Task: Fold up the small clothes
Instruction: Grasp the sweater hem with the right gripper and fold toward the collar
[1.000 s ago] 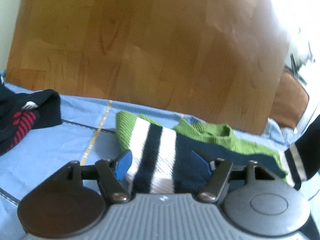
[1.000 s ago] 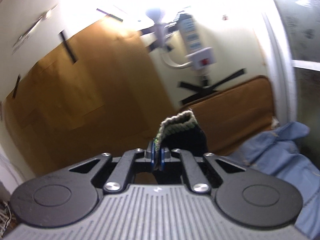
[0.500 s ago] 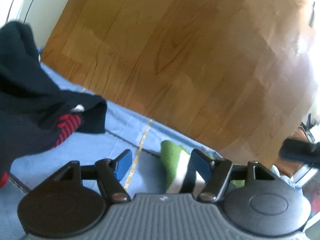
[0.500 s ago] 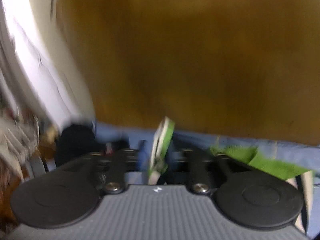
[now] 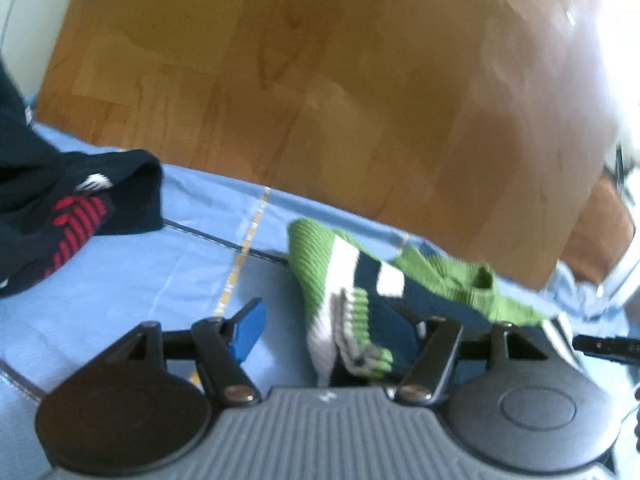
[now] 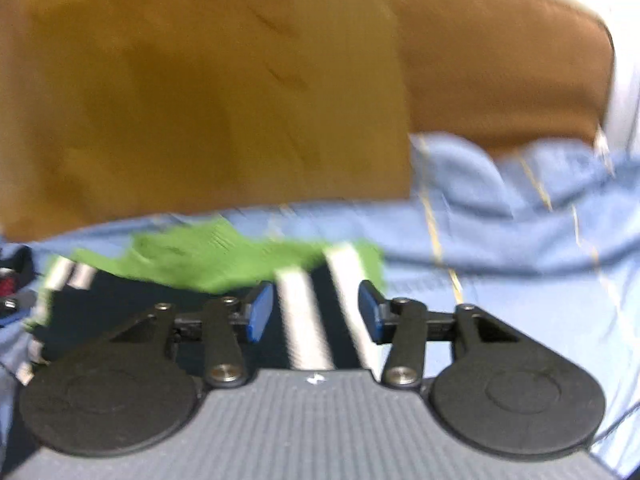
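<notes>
Perhaps two striped socks (image 5: pixel 348 276), one dark garment (image 5: pixel 76 208)

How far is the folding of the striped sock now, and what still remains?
Done: the green striped sock lies doubled over on the blue sheet. In hand: nothing; left gripper and right gripper are both open around it. Left: the dark sock with red marks looks unfolded.

Each gripper has a grey ribbed body at bottom centre, 2 round black discs at the lower corners, black linkage arms with silver screws, and blue pads on the left gripper (image 5: pixel 324 322) and right gripper (image 6: pixel 316 312)
</notes>
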The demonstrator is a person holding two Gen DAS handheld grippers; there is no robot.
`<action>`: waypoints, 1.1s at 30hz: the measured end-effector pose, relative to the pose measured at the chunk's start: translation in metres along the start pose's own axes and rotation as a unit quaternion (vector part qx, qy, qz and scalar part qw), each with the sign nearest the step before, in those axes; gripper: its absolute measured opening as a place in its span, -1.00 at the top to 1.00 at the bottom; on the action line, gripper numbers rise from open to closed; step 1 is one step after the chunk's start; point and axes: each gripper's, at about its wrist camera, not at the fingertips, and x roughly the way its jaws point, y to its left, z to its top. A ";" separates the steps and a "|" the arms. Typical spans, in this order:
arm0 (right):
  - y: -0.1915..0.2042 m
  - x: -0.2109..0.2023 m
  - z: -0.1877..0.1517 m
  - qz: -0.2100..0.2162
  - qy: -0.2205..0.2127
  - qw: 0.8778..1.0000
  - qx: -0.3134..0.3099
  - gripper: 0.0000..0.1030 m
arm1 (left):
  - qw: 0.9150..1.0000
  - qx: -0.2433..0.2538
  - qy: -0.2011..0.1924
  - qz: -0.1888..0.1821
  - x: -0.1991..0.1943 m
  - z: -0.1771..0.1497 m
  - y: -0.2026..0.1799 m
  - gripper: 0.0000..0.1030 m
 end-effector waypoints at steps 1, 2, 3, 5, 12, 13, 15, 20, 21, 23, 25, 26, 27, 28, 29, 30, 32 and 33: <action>-0.004 0.008 -0.004 0.001 0.011 1.000 0.005 -0.20 | 1.000 0.018 0.003 0.007 0.003 -0.003 -0.005 -0.19; -0.010 0.015 -0.007 0.009 0.018 1.000 0.014 -0.11 | 0.999 0.041 0.009 0.019 0.008 -0.007 -0.012 -0.09; -0.012 0.015 -0.009 0.030 0.008 0.999 0.028 0.29 | 0.998 0.058 0.019 0.026 0.013 -0.009 -0.016 0.11; -0.013 0.004 -0.002 0.029 -0.037 0.998 0.028 0.69 | 0.997 0.072 0.019 0.018 0.014 -0.011 -0.022 0.23; -0.017 0.024 -0.016 -0.036 -0.072 0.997 0.014 0.70 | 0.997 0.067 0.028 0.018 0.015 -0.012 -0.019 -0.02; -0.015 0.018 -0.017 -0.040 -0.076 0.996 0.013 0.55 | 0.997 0.067 0.028 0.019 0.013 -0.012 -0.020 -0.05; -0.015 -0.001 -0.020 -0.038 -0.092 0.995 0.016 0.50 | 0.997 0.068 0.026 0.028 0.011 -0.013 -0.020 -0.21; 0.003 -0.052 -0.037 -0.005 -0.131 0.991 -0.029 0.50 | 0.991 0.109 0.013 0.070 0.000 -0.013 -0.027 -0.50; 0.008 -0.060 -0.042 0.010 -0.130 0.991 -0.034 0.50 | 0.990 0.120 0.007 0.078 -0.004 -0.014 -0.029 -0.50; 0.016 -0.069 -0.056 0.044 -0.121 0.991 -0.040 0.50 | 0.987 0.137 0.001 0.083 -0.013 -0.016 -0.034 -0.56; 0.024 -0.074 -0.073 0.072 -0.114 0.990 -0.045 0.50 | 0.987 0.142 0.005 0.079 -0.021 -0.018 -0.036 -0.63; 0.026 -0.074 -0.081 0.082 -0.110 0.989 -0.047 0.50 | 0.987 0.138 0.008 0.077 -0.026 -0.020 -0.035 -0.63; 0.029 -0.072 -0.090 0.085 -0.106 0.989 -0.051 0.50 | 0.989 0.131 0.013 0.073 -0.030 -0.023 -0.034 -0.63; 0.029 -0.068 -0.095 0.082 -0.103 0.990 -0.053 0.50 | 0.990 0.120 0.024 0.064 -0.033 -0.026 -0.032 -0.63; 0.028 -0.061 -0.101 0.075 -0.095 0.991 -0.049 0.50 | 0.992 0.110 0.034 0.057 -0.035 -0.030 -0.029 -0.62; 0.024 -0.052 -0.105 0.070 -0.075 0.994 -0.034 0.49 | 0.993 0.099 0.043 0.053 -0.035 -0.034 -0.026 -0.56; 0.007 -0.052 -0.102 0.092 -0.087 0.992 0.020 0.46 | 0.994 0.084 0.048 0.055 -0.035 -0.042 -0.023 -0.42; 0.000 -0.050 -0.101 0.087 -0.081 0.992 0.046 0.40 | 0.993 0.089 0.043 0.058 -0.036 -0.046 -0.025 0.02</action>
